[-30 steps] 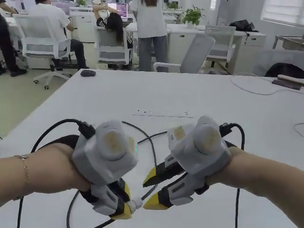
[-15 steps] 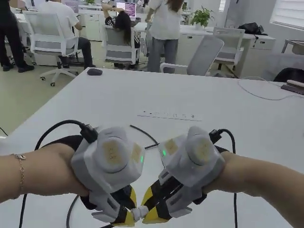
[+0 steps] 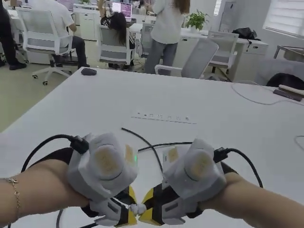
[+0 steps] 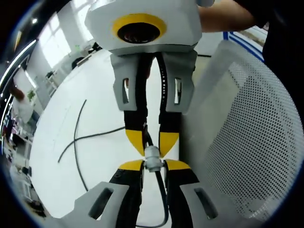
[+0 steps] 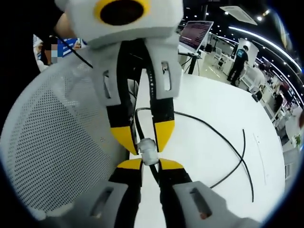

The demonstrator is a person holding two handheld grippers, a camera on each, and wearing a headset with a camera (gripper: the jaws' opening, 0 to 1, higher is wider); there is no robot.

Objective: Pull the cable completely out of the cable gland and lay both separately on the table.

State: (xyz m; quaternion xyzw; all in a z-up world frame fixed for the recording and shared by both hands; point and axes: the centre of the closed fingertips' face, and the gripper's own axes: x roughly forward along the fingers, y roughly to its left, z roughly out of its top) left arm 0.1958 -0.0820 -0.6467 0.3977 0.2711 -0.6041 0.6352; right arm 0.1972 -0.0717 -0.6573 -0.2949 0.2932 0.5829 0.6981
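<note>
Both hands are low in the head view, wrists turned inward. The left hand [image 3: 54, 183] and right hand [image 3: 225, 190] hold the grippers nose to nose at bottom centre. Left gripper [image 3: 124, 216] and right gripper [image 3: 148, 214] have grey-white moulded shells, black jaws and yellow tips. A small white rounded cable gland [image 3: 137, 209] sits between the two pairs of tips. The left jaws are clamped on the cable gland. The right jaws are pinched onto the thin black cable [image 3: 142, 138] right at the gland's end. Cable slack curves over the smooth white table [image 3: 204, 99] above the grippers. A perforated white panel [image 4: 247, 118] is at the right of the left gripper view.
</note>
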